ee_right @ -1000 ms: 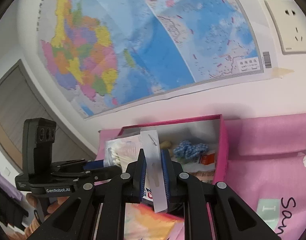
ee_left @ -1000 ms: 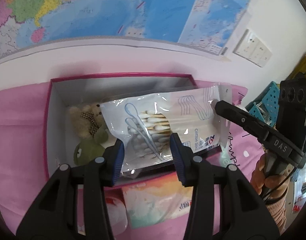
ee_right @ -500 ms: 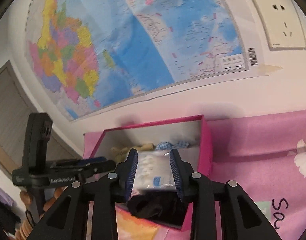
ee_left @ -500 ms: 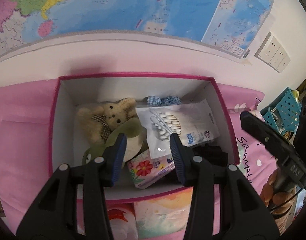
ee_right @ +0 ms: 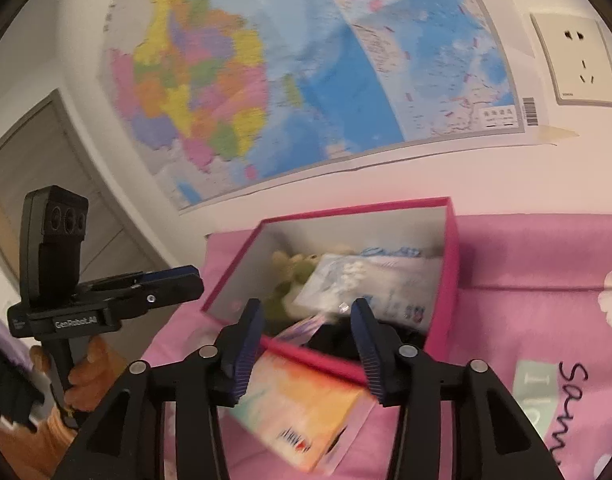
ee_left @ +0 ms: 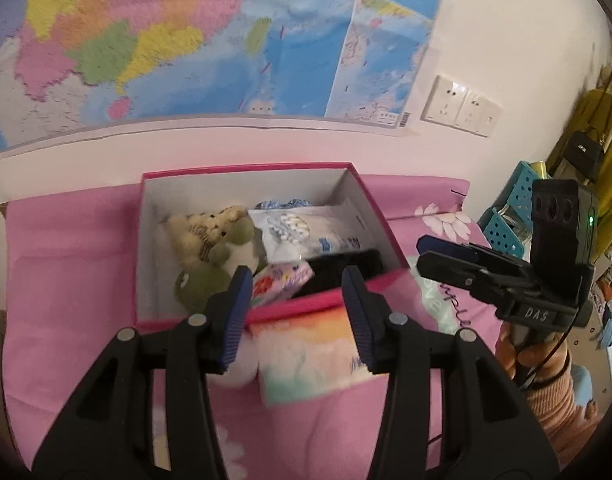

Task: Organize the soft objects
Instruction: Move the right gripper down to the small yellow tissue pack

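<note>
The pink box (ee_left: 318, 300) holds a beige teddy bear (ee_left: 204, 232), a green plush (ee_left: 202, 284), a cotton swab bag (ee_left: 302, 232), a floral tissue pack (ee_left: 278, 284) and a black item (ee_left: 346, 266). My left gripper (ee_left: 296, 292) hovers over the box's near wall, its jaws opening with nothing gripped. My right gripper (ee_right: 306, 320) is near the box's front corner, jaws opening and empty; the swab bag (ee_right: 370, 284) lies beyond it. A rainbow-coloured tissue pack (ee_left: 306, 356) (ee_right: 302, 396) lies on the cloth in front of the box.
A pink flowered cloth (ee_left: 66, 280) covers the surface. A white rounded pack (ee_left: 234, 372) sits beside the tissue pack. A wall with a map (ee_left: 226, 40) and sockets (ee_left: 462, 106) stands close behind the box. Blue perforated baskets (ee_left: 506, 224) are at the right.
The cotton swab bag, held up over the box a second ago, now lies inside it. The right gripper opened and let it go. Both grippers drew back from the box.
</note>
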The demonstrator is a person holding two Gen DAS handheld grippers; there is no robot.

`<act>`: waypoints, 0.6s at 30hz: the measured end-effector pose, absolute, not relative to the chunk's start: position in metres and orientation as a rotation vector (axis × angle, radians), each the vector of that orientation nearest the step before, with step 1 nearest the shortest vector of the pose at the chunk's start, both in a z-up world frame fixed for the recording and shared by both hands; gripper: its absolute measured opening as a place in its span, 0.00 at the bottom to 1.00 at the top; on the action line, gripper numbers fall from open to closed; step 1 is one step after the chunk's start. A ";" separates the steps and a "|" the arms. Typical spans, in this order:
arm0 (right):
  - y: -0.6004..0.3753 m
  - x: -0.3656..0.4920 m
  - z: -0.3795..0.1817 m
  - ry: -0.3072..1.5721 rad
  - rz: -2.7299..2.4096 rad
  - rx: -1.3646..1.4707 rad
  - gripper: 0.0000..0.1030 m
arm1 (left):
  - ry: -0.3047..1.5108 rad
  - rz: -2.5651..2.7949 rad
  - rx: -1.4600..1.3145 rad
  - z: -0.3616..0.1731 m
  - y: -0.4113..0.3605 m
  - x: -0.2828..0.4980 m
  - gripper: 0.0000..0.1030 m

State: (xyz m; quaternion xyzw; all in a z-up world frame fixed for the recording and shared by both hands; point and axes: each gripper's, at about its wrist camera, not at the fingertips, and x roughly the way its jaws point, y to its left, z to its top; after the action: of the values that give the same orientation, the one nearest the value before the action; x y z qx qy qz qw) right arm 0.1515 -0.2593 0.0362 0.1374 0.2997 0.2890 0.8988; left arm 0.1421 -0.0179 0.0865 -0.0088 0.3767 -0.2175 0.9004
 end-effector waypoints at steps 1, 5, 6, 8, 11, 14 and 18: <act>-0.258 0.146 0.037 0.615 0.610 0.280 0.46 | 0.771 -0.455 -0.014 0.087 -0.014 0.131 0.48; -0.252 0.117 0.037 0.601 0.680 0.265 0.51 | 0.772 -0.453 -0.023 0.076 0.006 0.090 0.51; -0.247 0.108 0.036 0.605 0.705 0.253 0.54 | 0.778 -0.442 -0.024 0.072 0.011 0.083 0.51; -0.239 0.095 0.031 0.619 0.735 0.227 0.56 | 0.804 -0.426 -0.014 0.059 0.021 0.066 0.51; -0.222 0.077 0.019 0.658 0.794 0.194 0.56 | 0.855 -0.394 -0.012 0.036 0.037 0.041 0.52; -0.209 0.066 0.003 0.702 0.845 0.197 0.57 | 0.923 -0.369 -0.059 0.007 0.053 0.018 0.52; -0.184 0.053 -0.020 0.770 0.899 0.170 0.57 | 1.006 -0.373 -0.145 -0.026 0.072 -0.013 0.51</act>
State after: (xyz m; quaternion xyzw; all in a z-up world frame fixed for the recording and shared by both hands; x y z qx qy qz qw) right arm 0.0529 -0.1838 -0.0196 0.0798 0.3626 0.4231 0.8265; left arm -0.0128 0.0721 -0.0258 -0.0689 0.4788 -0.1776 0.8570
